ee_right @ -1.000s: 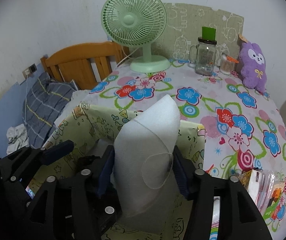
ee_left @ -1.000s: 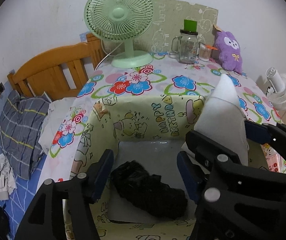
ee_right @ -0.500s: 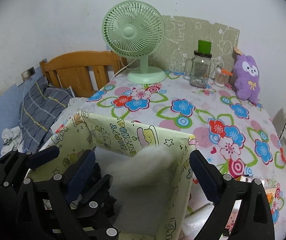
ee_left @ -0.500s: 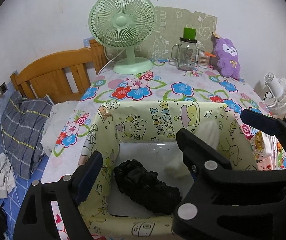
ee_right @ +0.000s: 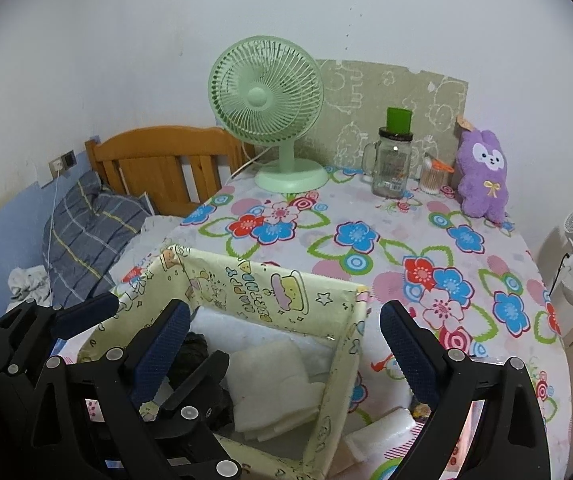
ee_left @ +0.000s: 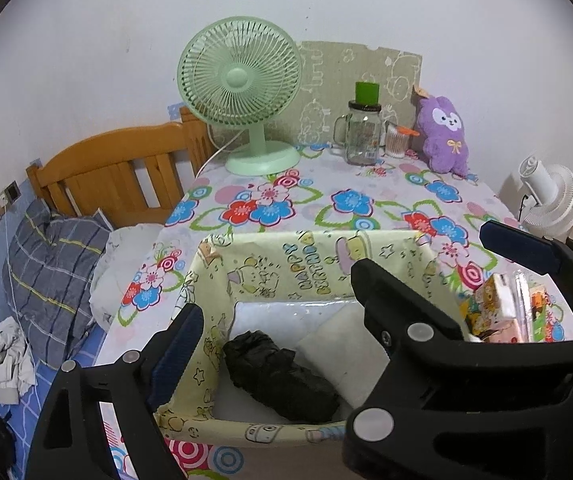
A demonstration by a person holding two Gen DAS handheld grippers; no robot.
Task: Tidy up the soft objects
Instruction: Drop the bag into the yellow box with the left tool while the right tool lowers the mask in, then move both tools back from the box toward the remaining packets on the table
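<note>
A yellow cartoon-print box (ee_left: 318, 276) (ee_right: 270, 296) stands on the flowered tablecloth. Inside it lie a crumpled black soft thing (ee_left: 282, 376) (ee_right: 194, 348) and a white soft pad (ee_left: 338, 344) (ee_right: 270, 368). My left gripper (ee_left: 282, 312) hangs open above the box's near left side, nothing between its pads. My right gripper (ee_right: 284, 312) (ee_left: 438, 264) is open over the box's right wall and holds nothing. The two grippers overlap, and the left one's right finger is partly hidden. A purple plush toy (ee_left: 444, 136) (ee_right: 482, 176) sits at the table's far right.
A green desk fan (ee_left: 242, 80), a glass mug jar (ee_left: 362, 136) and a cotton-swab cup (ee_right: 432, 176) stand at the back. Snack packets (ee_left: 502, 308) and white foam pieces (ee_right: 378, 428) lie right of the box. A bed with a pillow (ee_left: 50, 256) borders the left.
My right gripper opened and let go of the white pad, which dropped into the box. The left gripper's jaws widened too. Both grippers rose and drew back from the box.
</note>
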